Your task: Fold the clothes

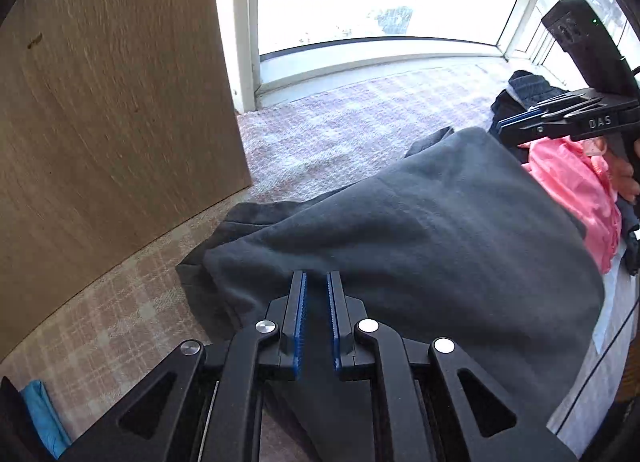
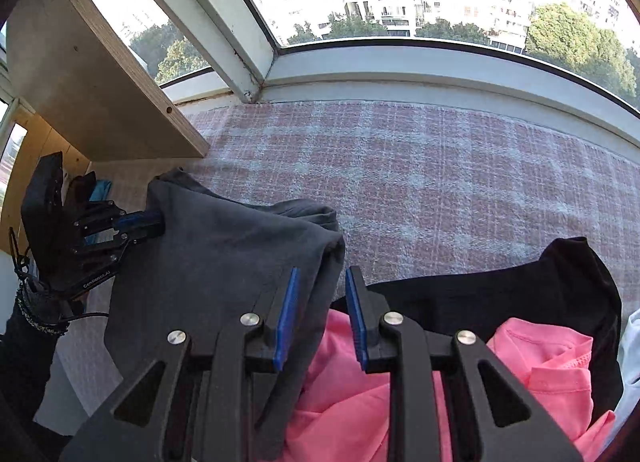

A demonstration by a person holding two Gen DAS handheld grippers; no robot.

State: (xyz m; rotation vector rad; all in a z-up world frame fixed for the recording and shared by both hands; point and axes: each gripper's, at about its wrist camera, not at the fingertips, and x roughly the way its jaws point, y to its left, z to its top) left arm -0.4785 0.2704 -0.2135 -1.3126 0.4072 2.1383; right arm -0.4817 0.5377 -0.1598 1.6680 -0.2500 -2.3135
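1. Lying in a loose heap on the checked blanket [image 2: 440, 190], a grey garment [image 1: 420, 230] waits between two hand-held tongs; it sits near the person, left of a pink garment [image 2: 552, 366] and a black garment [image 2: 520, 294].

2. The left tongs [image 1: 317, 282] hover over the grey cloth with a narrow gap between the blue pads; whether any cloth is pinched there cannot be told from either view.

3. The right tongs [image 2: 320, 278] stand open at the grey garment's right edge, nothing held.

4. The grey cloth looks soft, thick and limp, probably light enough to lift but sure to sag and drag; it should not slip much on ridged pads.

5. A judgement: the best holds are the hemmed edges and corners, one at the left, one at the bunched right fold, so the cloth can be spread flat.

6. Open blanket lies far of the heap, up to the window sill [image 2: 400, 74].

7. A wooden board [image 1: 112, 102] hems in the left side, and the pile of clothes crowds the right.
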